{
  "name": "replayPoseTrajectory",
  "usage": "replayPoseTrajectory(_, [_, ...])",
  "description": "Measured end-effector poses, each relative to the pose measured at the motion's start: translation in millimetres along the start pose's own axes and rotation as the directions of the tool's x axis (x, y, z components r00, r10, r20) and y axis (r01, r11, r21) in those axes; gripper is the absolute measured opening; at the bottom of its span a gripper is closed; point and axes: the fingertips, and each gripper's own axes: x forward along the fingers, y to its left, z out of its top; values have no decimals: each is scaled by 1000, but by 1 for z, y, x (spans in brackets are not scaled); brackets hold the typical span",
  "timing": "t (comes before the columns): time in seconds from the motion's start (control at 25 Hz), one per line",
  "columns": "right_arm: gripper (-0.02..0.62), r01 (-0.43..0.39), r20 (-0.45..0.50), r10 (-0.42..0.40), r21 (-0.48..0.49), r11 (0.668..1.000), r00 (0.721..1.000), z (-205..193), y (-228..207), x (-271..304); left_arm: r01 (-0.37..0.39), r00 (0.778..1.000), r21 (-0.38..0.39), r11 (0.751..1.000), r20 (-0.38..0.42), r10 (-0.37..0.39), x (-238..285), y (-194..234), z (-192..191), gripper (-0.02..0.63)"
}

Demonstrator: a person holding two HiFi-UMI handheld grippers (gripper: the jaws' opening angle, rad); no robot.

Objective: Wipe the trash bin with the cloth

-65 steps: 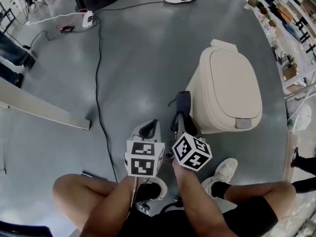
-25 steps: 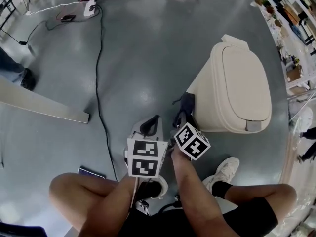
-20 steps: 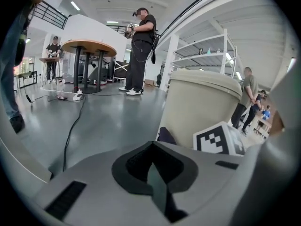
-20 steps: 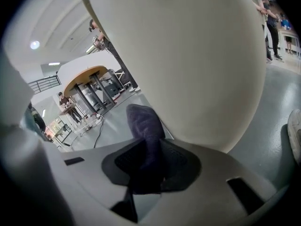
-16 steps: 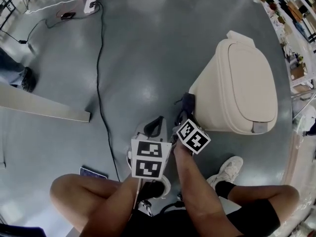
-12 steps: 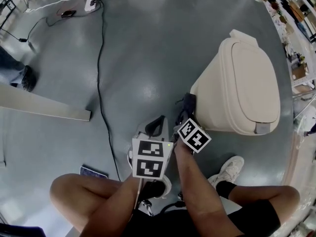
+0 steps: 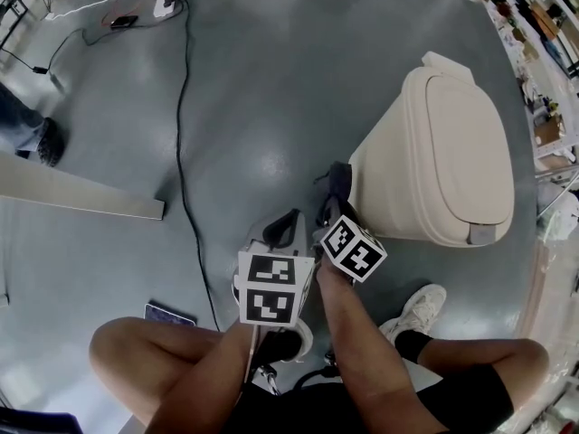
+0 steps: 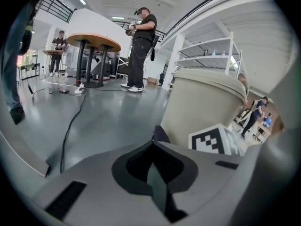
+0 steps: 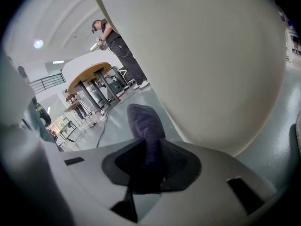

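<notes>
A beige trash bin (image 7: 434,156) with its lid down stands on the grey floor at the right. My right gripper (image 7: 333,204) is shut on a dark purple cloth (image 7: 338,181) and holds it against the bin's left side wall (image 9: 207,55). In the right gripper view the cloth (image 9: 145,126) sticks out from between the jaws beside the bin. My left gripper (image 7: 286,229) hangs just left of the right one, shut with nothing in it. In the left gripper view the bin (image 8: 202,107) rises at the right.
A black cable (image 7: 181,107) runs across the floor to a power strip (image 7: 165,0) at the far left. A pale board (image 7: 81,197) lies at the left. A person (image 8: 141,46) stands by a round table (image 8: 91,41). My shoe (image 7: 416,310) is near the bin's base.
The right gripper with the cloth has slid along the bin's left side, down and then slightly up again. The view has shifted a little. The left gripper stays beside it.
</notes>
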Motion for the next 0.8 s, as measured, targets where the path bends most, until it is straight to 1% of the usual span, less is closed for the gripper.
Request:
replayPoseTrajectory(0.08, [94,-33,52,33,10,999,998,23,16,-11,0,1000,0,1000,0,0,-1,0,0,0])
replayPoseTrajectory(0.2, [94,-93,135,89,22,995,987,59,41,-30,-4,1000,2,1000,6,4,-2,1,2,0])
replayPoseTrajectory(0.36, [94,-142,208,133,31,989,969,96,66,-52,-8,1000,0,1000,15,8,-4,2,4,0])
replayPoseTrajectory(0.6, [94,-161,309,139,49,986,941,138,85,-75,0,1000,-20,1000,18,0,-6,1,8,0])
replayPoseTrajectory(0.72, [94,-163,343,133,59,985,930,147,89,-76,1,1000,-24,1000,24,0,-6,2,10,0])
replayPoseTrajectory(0.8, [94,-161,349,129,64,985,928,149,89,-75,1,1000,-26,1000,27,0,-6,3,10,0])
